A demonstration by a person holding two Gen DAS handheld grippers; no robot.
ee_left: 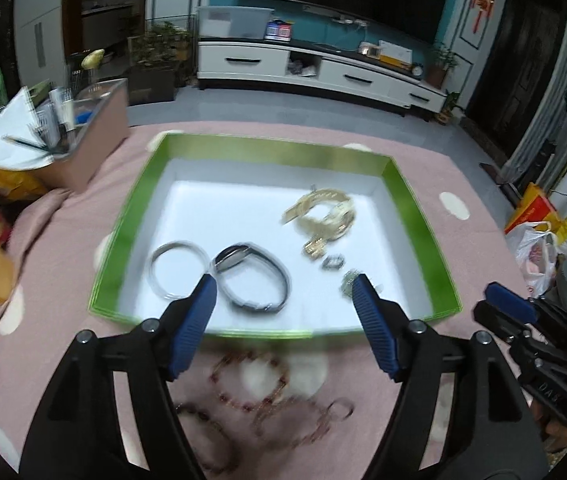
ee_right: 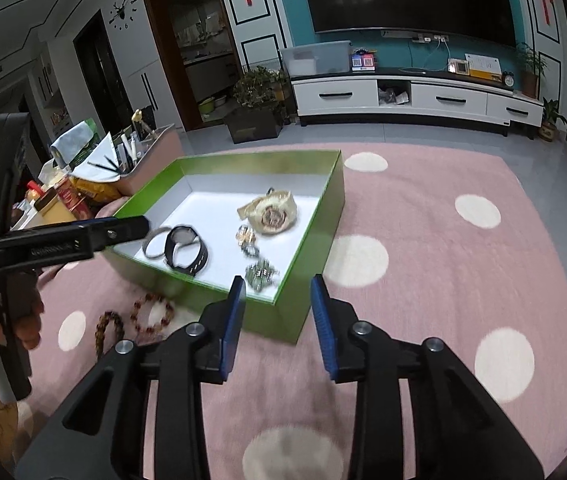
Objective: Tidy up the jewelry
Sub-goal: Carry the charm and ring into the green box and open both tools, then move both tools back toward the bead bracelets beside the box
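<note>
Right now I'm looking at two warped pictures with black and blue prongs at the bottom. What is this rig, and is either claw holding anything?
There is no robot here: a person holds a two-finger claw in each hand, and a wide-angle camera on each one looks forward along its fingers. One picture is from the left claw, the other from the right claw. The blue strips are the finger pads.

On the pink dotted blanket sits a green box. Inside it lie a silver bangle, a black watch, a gold watch and a few small sparkly pieces, too blurred to name. Beaded bracelets lie on the blanket outside the box, at its near side.

Both claws are open and empty. The left stands wider than the right.
</note>
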